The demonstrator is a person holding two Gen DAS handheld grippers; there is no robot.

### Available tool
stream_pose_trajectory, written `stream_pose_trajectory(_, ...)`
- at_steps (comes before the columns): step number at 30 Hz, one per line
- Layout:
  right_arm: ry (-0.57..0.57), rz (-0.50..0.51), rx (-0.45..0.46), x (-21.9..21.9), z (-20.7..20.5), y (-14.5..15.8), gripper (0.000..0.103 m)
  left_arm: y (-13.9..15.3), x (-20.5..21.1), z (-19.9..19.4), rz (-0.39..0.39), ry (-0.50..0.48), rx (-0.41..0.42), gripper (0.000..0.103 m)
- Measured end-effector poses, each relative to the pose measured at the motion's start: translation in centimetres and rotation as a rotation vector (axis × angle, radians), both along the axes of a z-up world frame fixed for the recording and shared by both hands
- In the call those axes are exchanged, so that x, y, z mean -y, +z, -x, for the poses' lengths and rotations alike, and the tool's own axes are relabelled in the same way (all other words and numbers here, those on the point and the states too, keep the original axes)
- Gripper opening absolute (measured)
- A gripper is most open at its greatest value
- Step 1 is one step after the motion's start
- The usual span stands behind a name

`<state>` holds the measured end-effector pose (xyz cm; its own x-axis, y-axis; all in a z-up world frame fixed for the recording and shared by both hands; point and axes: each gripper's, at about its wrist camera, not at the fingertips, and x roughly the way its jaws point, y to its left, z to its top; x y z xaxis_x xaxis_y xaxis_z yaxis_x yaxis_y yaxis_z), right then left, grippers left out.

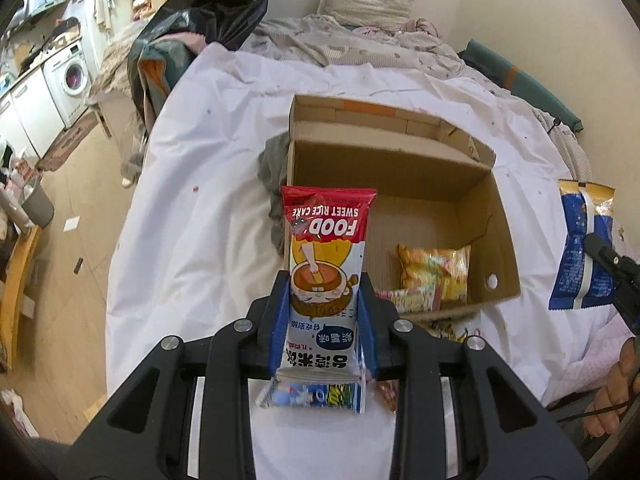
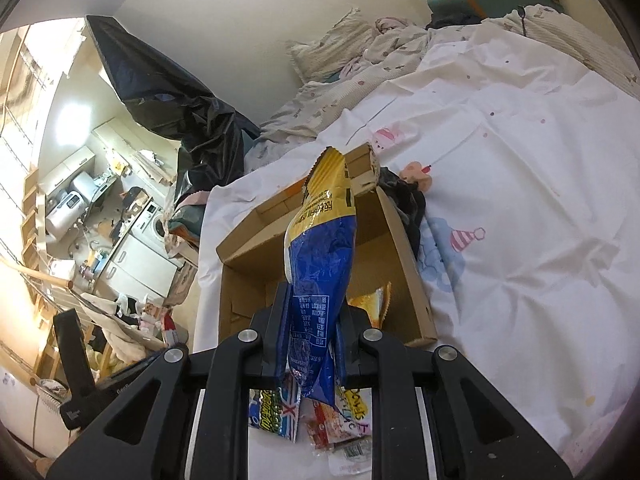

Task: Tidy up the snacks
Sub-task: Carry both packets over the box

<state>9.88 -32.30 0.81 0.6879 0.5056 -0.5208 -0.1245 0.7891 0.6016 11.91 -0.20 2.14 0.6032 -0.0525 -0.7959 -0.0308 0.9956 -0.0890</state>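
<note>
My left gripper is shut on a red and white sweet rice cake packet, which stands up between the blue pads in front of an open cardboard box. The box lies on a white bedsheet and holds yellow snack bags. In the right wrist view, my right gripper is shut on a blue and gold snack bag, raised near the box. That same blue bag shows at the right edge of the left wrist view. More loose packets lie on the sheet under the right gripper.
The white sheet covers a bed with crumpled bedding and a pillow at the back. A black plastic bag hangs at the bed's left. A dark cloth lies by the box's left wall. The floor and a washing machine are far left.
</note>
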Motion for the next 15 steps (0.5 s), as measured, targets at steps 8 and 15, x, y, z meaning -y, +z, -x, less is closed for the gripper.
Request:
stream_pose_trajectory(8,0.013,0.035,0.005,-0.6,-2.1,0.0,0.019,1.3,0.6,-2.3,-0.006,-0.012,0.033,0.027)
stream_pose_trajectory(15,0.013,0.074,-0.004,-0.9,-4.5,-0.3,0.019,1.0,1.3,-4.2,-0.001,-0.029,0.026,0.027)
